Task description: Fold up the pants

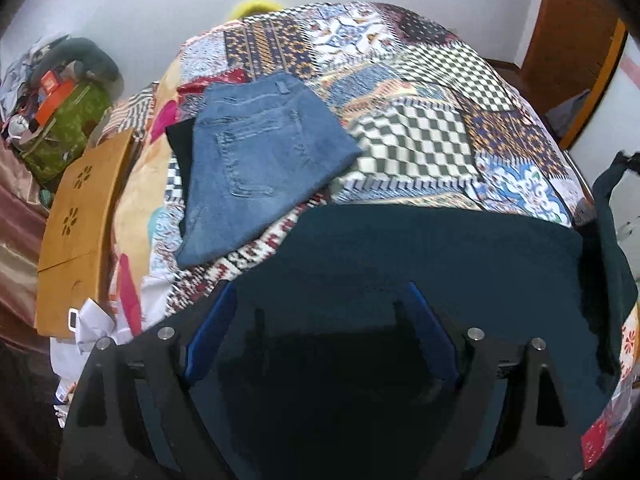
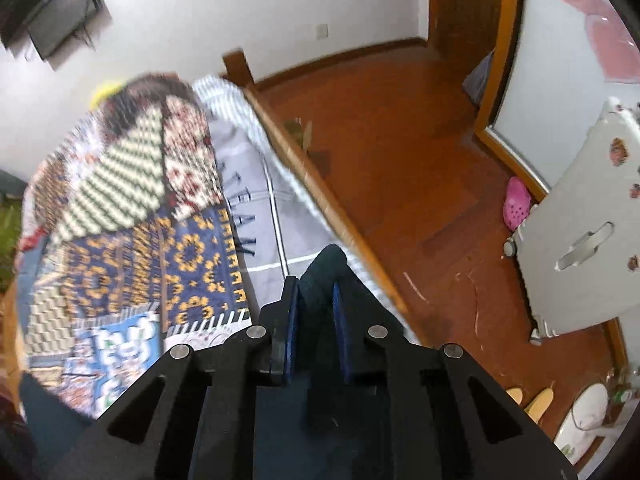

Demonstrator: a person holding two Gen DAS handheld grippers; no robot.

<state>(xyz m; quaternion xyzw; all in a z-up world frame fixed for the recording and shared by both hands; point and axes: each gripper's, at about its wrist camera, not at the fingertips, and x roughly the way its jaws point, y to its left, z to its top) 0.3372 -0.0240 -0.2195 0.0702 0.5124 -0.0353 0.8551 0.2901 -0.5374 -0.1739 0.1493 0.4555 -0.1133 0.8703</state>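
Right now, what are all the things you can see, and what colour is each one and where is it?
dark pants: one, dark teal, spread on the near bed edge, one bunch pinched in the right gripper
jeans: one, blue, folded, on the quilt's left part
quilt: one, many-coloured patchwork, covering the bed
clog: one, pink, on the wooden floor
left gripper: one, black with blue pads, open over the dark pants
right gripper: one, black with blue pads, shut on the dark pants
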